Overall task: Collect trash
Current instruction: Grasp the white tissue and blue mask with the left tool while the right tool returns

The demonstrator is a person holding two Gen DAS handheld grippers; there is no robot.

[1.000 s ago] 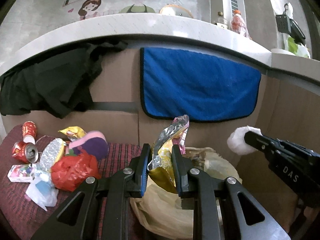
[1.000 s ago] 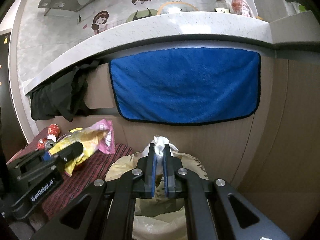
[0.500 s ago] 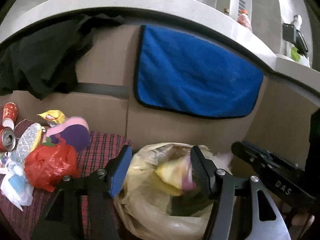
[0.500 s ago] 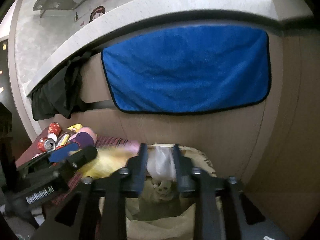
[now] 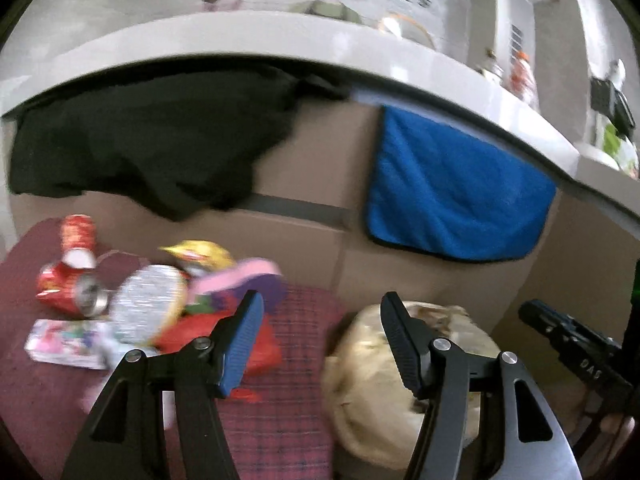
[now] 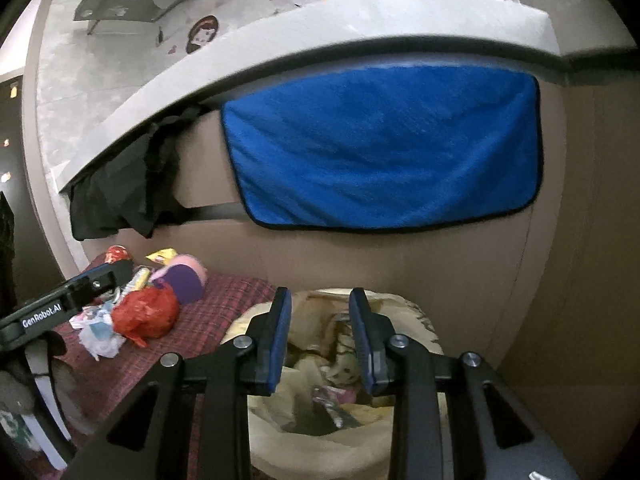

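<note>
A beige trash bag (image 6: 344, 364) stands open beside the red checked cloth (image 5: 280, 420); wrappers lie inside it. My right gripper (image 6: 320, 308) is open and empty right above the bag's mouth. My left gripper (image 5: 320, 312) is open and empty, between the bag (image 5: 368, 368) and a trash pile on the cloth. The pile holds a red plastic bag (image 6: 146, 314), red cans (image 5: 68, 288), a silver foil wrapper (image 5: 148, 300), a yellow wrapper (image 5: 200, 250) and a pink and purple item (image 6: 184, 278).
A wooden counter front rises behind, with a blue towel (image 6: 384, 152) and a black cloth (image 5: 152, 140) hanging from the stone top. The left gripper's body (image 6: 68, 304) shows at the left of the right wrist view.
Both grippers opened. The left let go of the yellow and silver wrapper, the right let go of the white tissue, both over the bag. The left gripper then swung left toward the pile.
</note>
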